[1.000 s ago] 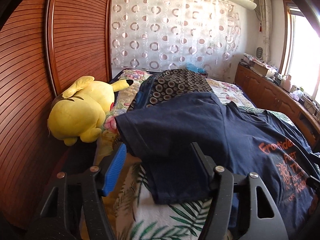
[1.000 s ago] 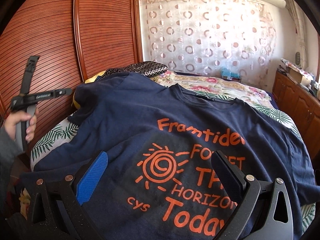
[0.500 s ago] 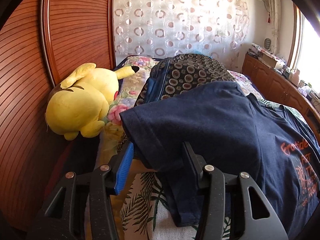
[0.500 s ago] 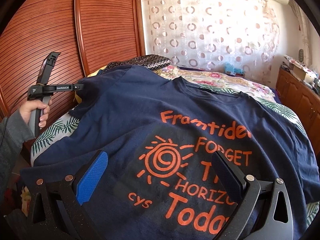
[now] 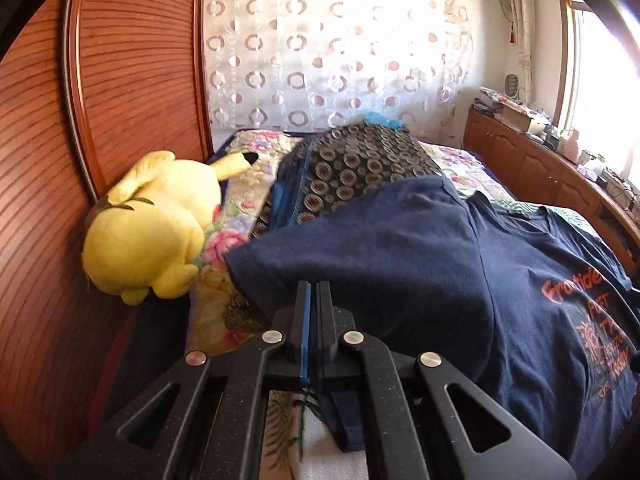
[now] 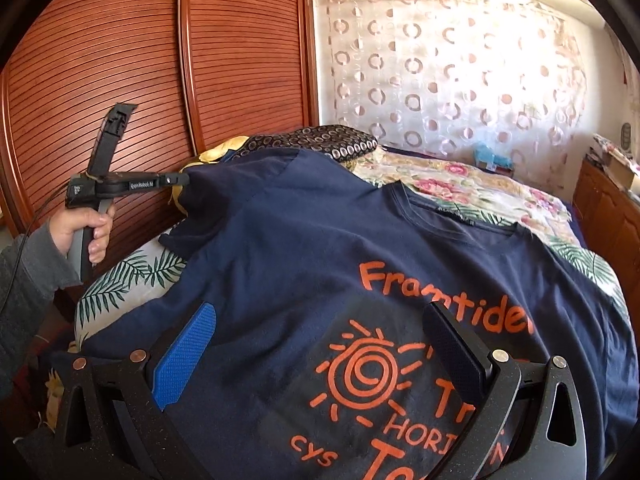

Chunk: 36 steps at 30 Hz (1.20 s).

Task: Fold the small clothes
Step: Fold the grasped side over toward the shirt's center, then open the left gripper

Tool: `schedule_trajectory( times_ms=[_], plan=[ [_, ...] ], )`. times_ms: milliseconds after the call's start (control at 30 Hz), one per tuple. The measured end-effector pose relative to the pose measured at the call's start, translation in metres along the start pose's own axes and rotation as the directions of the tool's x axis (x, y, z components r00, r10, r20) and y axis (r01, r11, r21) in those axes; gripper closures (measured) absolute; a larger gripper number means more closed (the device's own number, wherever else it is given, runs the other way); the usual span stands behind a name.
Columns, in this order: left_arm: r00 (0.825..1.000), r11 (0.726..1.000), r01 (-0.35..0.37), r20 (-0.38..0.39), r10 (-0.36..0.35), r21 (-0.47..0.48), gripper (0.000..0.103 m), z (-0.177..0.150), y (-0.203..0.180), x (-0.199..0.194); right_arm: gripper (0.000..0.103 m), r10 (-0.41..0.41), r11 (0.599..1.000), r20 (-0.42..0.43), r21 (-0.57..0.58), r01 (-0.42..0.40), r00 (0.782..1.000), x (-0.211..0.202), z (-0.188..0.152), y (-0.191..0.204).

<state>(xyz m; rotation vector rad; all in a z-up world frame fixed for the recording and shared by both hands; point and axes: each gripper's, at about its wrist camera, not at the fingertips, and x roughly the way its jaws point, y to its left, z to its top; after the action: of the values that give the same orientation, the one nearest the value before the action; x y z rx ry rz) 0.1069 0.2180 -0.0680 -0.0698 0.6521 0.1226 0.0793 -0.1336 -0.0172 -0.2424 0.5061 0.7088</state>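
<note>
A navy T-shirt [image 5: 400, 248] with orange print lies face up across the bed, also filling the right wrist view [image 6: 300, 240]. My left gripper [image 5: 314, 286] has its jaws closing to a tight pinch on the hem of the shirt's left sleeve. In the right wrist view the left gripper [image 6: 182, 179] sits at that sleeve's edge, held by a hand [image 6: 86, 228] in a grey sleeve. My right gripper [image 6: 320, 312] stands open just above the orange sun print, with nothing pressed between its pads.
A yellow plush toy [image 5: 148, 232] lies at the bed's left edge against the wooden slatted wardrobe [image 5: 120, 80]. A dark ring-patterned pillow [image 5: 360, 168] props up the shirt's shoulder. A leaf-print sheet [image 6: 132, 276] shows beside the shirt. A wooden cabinet [image 5: 540, 168] runs along the right.
My left gripper moved forward to the sleeve hem and its jaws went from wide apart to shut on it. The right gripper stayed open and drifted slightly over the print.
</note>
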Motion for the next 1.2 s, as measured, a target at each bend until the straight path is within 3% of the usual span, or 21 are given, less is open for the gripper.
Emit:
schedule_trajectory(
  times_ms=[67,133,367,467,533,600,833,900,967,1033,1200],
  plan=[
    [0.999,0.999,-0.036,-0.010,0.036,-0.009,0.090,0.001,0.003,0.004,0.000,-0.003,1.000,-0.002,0.007,0.003,1.000,-0.002,-0.001,-0.004],
    [0.998,0.999,-0.045,-0.042,0.044,-0.029,0.066,0.001,0.009,0.012,0.000,-0.004,1.000,0.000,0.011,0.004,1.000,-0.003,-0.001,-0.005],
    [0.995,0.998,0.006,-0.097,-0.013,-0.067,0.062,-0.005,0.019,0.036,0.000,-0.004,1.000,-0.001,0.010,0.004,1.000,-0.004,-0.001,-0.002],
    [0.995,0.997,0.049,-0.080,-0.054,-0.057,0.074,-0.004,0.017,0.036,0.000,-0.006,1.000,-0.003,0.011,0.006,1.000,-0.005,-0.002,-0.004],
    [0.993,0.996,0.077,-0.084,-0.080,-0.049,0.091,-0.004,0.015,0.036,0.000,-0.006,1.000,-0.003,0.015,0.007,1.000,-0.006,-0.002,-0.006],
    [0.994,0.997,0.070,-0.077,-0.072,-0.023,0.101,-0.004,0.011,0.035,0.000,-0.007,1.000,-0.002,0.021,0.007,1.000,-0.006,-0.002,-0.007],
    [0.998,0.998,0.058,0.030,-0.057,-0.024,0.103,0.001,0.012,0.003,0.000,-0.008,1.000,-0.001,0.030,0.008,1.000,-0.008,-0.004,-0.010],
    [0.997,0.999,0.026,0.071,-0.024,-0.026,0.103,0.006,0.016,-0.006,0.000,-0.007,0.999,-0.002,0.032,0.007,1.000,-0.007,-0.004,-0.011],
    [0.998,0.999,-0.002,0.069,0.004,-0.034,0.094,0.012,0.021,-0.006,0.000,-0.007,0.999,-0.003,0.032,0.007,1.000,-0.007,-0.004,-0.010],
    [1.000,0.998,0.011,0.019,-0.009,-0.059,0.061,0.019,0.030,0.005,0.000,-0.006,1.000,-0.002,0.029,0.006,1.000,-0.007,-0.003,-0.009],
    [0.997,0.995,0.027,-0.067,-0.034,-0.101,0.056,0.018,0.041,0.038,0.000,0.011,1.000,-0.010,0.020,-0.011,1.000,-0.004,0.001,-0.013]
  ],
)
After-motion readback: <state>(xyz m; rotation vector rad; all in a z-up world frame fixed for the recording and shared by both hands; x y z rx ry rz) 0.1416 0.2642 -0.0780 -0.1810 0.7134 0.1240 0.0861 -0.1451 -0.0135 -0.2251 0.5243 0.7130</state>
